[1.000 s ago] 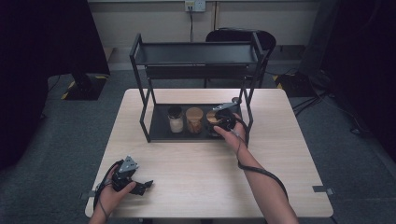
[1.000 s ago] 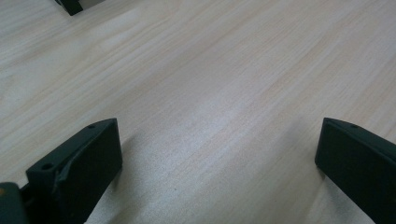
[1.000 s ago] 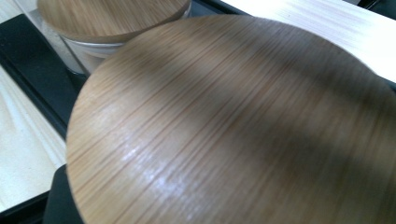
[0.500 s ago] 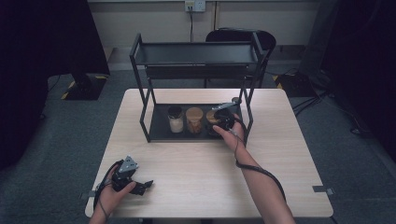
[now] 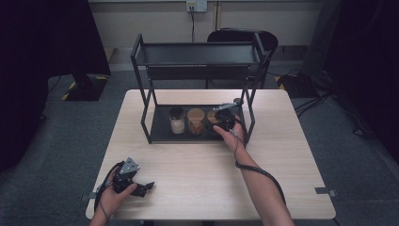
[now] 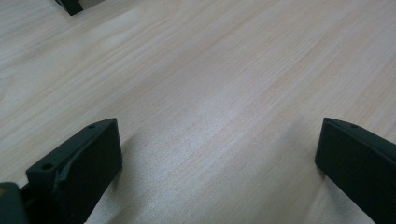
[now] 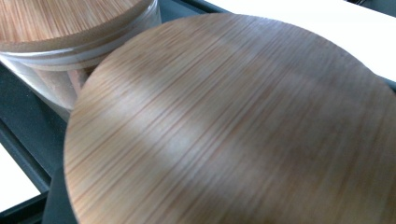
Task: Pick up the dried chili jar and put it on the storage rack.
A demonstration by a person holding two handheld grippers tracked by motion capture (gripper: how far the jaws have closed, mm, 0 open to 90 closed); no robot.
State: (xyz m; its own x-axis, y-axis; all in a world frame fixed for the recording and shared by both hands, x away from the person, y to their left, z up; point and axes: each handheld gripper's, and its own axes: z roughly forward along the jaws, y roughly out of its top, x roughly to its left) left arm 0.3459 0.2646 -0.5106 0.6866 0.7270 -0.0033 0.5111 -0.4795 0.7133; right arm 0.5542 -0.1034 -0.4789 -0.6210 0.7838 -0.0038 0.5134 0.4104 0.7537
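the right gripper (image 5: 222, 117) has its fingers closed on the wood-lidded jar (image 7: 233, 126) on the rack's bottom shelf (image 5: 162, 134), just beside the middle jar (image 5: 196, 120). a tilt or a sideways drag could knock that neighbour or catch the rack post (image 5: 251, 113); the left gripper (image 5: 136, 181) rests wide open and empty on the bench (image 6: 210, 84)

Wooden-lidded jar (image 7: 233, 126) on the rack's bottom shelf

It stands upright at the right end of a row of three, just beside the middle jar (image 5: 195, 120), its round lid grain-striped.

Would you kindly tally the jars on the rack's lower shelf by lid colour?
Dark lid: 1, the left jar.
Wooden lid: 2, the middle jar and the right jar, over which the right gripper sits.
Total: 3.
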